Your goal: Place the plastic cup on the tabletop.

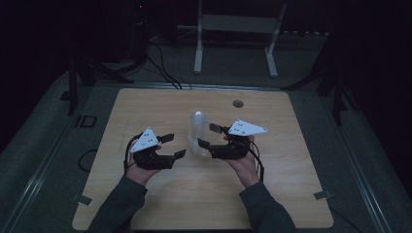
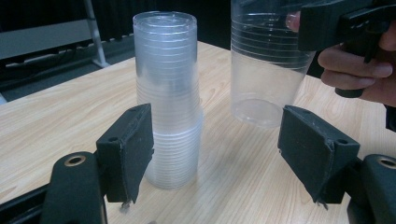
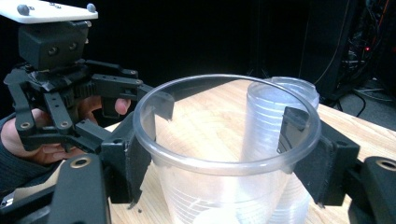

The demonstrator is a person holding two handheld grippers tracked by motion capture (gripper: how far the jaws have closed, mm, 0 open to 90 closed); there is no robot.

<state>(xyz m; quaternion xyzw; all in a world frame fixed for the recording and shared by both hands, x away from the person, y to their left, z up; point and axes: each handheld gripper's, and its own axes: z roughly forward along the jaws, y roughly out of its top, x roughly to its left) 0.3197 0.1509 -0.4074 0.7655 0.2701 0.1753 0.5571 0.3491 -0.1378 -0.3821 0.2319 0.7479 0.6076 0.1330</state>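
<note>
A tall stack of clear plastic cups [image 2: 168, 93] stands upside down on the wooden table [image 1: 145, 107], near its middle [image 1: 198, 120]. Right beside it is a single clear cup [image 2: 268, 60], mouth up, with its base close to the tabletop. My right gripper [image 1: 210, 136] is shut on that cup just under its rim [image 3: 224, 154], and the stack [image 3: 280, 107] rises behind it. My left gripper [image 1: 176, 145] is open, its jaws [image 2: 215, 154] spread wide and empty, pointing at the stack from a short way off.
A small round hole [image 1: 237, 103] sits near the table's far edge. Beyond the table, a white frame [image 1: 235, 29] and dark cables [image 1: 163, 68] lie on the dim floor. Bare wood spreads to the left, the right and the front.
</note>
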